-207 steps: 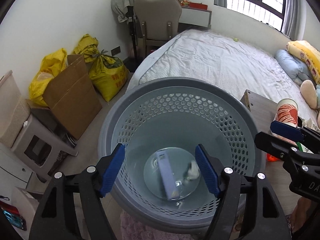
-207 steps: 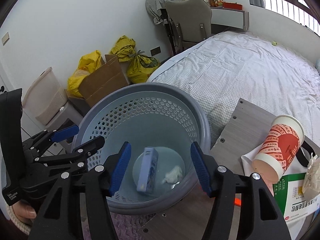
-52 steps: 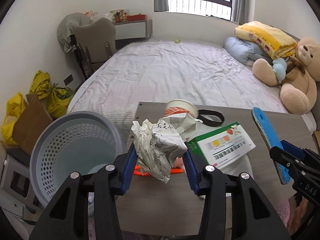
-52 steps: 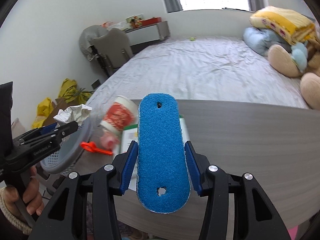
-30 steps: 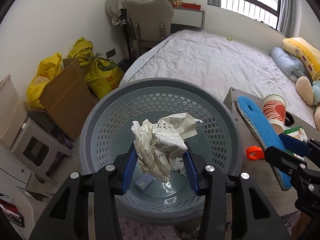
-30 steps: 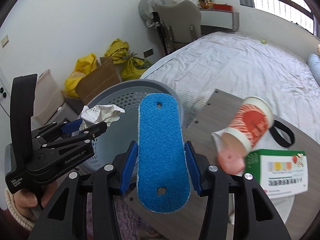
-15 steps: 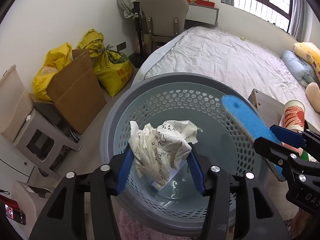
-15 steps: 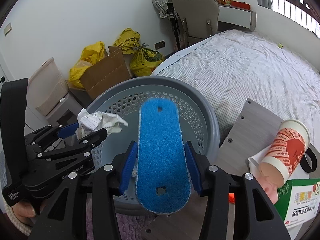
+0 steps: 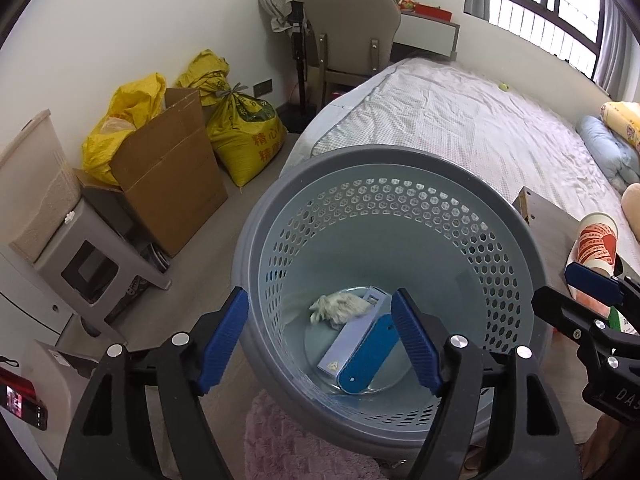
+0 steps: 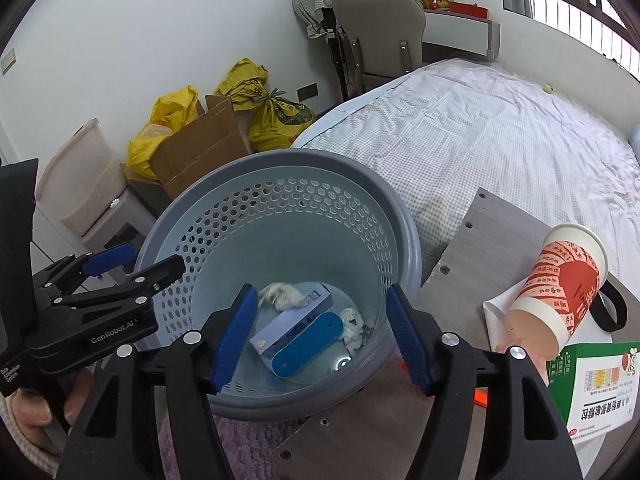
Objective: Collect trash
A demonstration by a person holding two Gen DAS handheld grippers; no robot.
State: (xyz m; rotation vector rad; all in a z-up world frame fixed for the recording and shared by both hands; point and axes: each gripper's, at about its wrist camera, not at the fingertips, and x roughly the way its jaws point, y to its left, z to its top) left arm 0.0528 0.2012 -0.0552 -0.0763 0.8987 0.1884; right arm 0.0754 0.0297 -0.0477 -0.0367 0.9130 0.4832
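Observation:
A grey perforated trash basket (image 9: 384, 168) (image 10: 404, 220) stands on the floor beside the table. At its bottom lie a blue oval sponge pad (image 9: 368, 356) (image 10: 308, 344), a pale blue box (image 9: 354, 334) (image 10: 292, 326), a crumpled paper ball (image 9: 340, 308) (image 10: 282, 295) and a second white wad (image 10: 354, 326). My left gripper (image 9: 320, 340) (image 10: 136, 258) is open and empty above the basket. My right gripper (image 10: 320, 338) (image 9: 556, 288) is open and empty above the basket's near side.
On the wooden table (image 10: 480, 256) lie a tipped red-and-white paper cup (image 10: 560, 284) (image 9: 596, 240), a green-and-white medicine box (image 10: 596, 388) and a black band (image 10: 616, 308). A cardboard box (image 9: 172, 184), yellow bags (image 9: 244, 136), a grey stool (image 9: 88, 256), a chair (image 9: 352, 40) and the bed (image 9: 480, 128) surround the basket.
Both grippers have opened. The crumpled paper has dropped from the left gripper and the blue pad from the right gripper into the basket.

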